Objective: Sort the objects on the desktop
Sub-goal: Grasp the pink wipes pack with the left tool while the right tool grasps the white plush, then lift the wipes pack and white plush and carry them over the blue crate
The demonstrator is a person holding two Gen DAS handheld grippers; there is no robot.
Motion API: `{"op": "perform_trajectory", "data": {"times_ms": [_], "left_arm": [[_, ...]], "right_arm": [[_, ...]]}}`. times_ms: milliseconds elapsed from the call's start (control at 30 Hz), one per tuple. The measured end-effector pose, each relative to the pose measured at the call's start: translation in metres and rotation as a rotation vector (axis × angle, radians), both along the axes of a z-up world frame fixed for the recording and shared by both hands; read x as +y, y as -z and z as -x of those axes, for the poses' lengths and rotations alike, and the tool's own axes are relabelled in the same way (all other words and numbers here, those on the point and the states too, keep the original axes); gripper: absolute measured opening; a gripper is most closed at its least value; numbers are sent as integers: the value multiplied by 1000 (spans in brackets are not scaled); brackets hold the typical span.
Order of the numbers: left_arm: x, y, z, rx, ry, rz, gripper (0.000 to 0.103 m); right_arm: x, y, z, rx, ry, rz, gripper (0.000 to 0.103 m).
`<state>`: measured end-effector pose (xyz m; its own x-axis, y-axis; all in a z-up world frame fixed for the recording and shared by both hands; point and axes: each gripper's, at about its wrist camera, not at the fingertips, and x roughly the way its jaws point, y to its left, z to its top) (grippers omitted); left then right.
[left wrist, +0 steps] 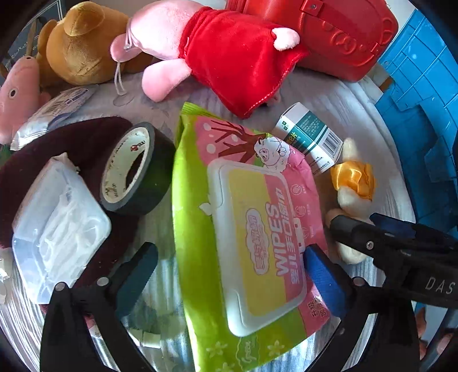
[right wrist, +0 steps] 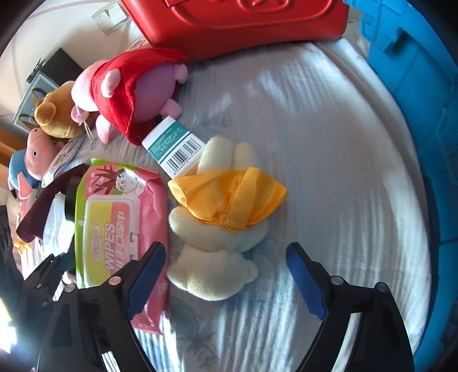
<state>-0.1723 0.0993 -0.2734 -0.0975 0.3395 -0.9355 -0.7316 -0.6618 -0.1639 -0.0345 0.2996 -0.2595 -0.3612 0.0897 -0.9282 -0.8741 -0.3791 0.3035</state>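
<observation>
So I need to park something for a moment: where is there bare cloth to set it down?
The widest free patch is right of the cream plush toy, running across the pale cloth to the blue crate and up to the red case. It is crowded on the left, around the wipes pack, tape roll and clear plastic box.

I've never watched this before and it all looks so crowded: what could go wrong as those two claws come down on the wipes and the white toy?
The left gripper straddles the wipes pack; the soft pack may sag or slip. The right gripper, around the cream plush toy, has one finger over the wipes and could snag them.
</observation>
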Motion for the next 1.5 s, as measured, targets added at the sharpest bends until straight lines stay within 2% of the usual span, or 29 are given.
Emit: {"op": "perform_trajectory", "data": {"times_ms": [67,100,200,267,433,567,633,700,867,933,1267,1500], "left_arm": [[7,1,-3,20,15,5,103],[9,1,-3,28,25,2,99],[4,-6,-8,10,47,-32,65],[1,-9,-11,21,39,-27,61],[-18,-17,-17,28,-20,-23,51],[-27,-27,-26,63,-44,-17,49],[-32,-38,-32,110,-49,-17,49],[-38,-55,-42,173,-44,-24,49],[-56,-99,-54,252,-56,-91,49],[-50,-115,-63,301,-57,-104,49],[-95,-205,-124,483,-84,-244,49],[-114,-251,-182,575,-48,-338,49]], "right_arm": [[3,6,5,-18,-3,5,83],[4,7,5,-22,-4,-6,83],[4,5,6,-36,-21,-36,65],[3,4,5,-40,-23,-44,56],[-7,1,0,-30,-31,-49,45],[-16,-5,-5,-13,-34,-55,42],[-21,-13,-10,4,-28,-62,42],[-29,-23,-14,20,-29,-78,42],[-49,-64,-25,52,-43,-162,43],[-61,-85,-27,64,-49,-215,43],[-137,-200,-63,110,-39,-518,43],[-200,-258,-104,125,12,-702,43]]}}
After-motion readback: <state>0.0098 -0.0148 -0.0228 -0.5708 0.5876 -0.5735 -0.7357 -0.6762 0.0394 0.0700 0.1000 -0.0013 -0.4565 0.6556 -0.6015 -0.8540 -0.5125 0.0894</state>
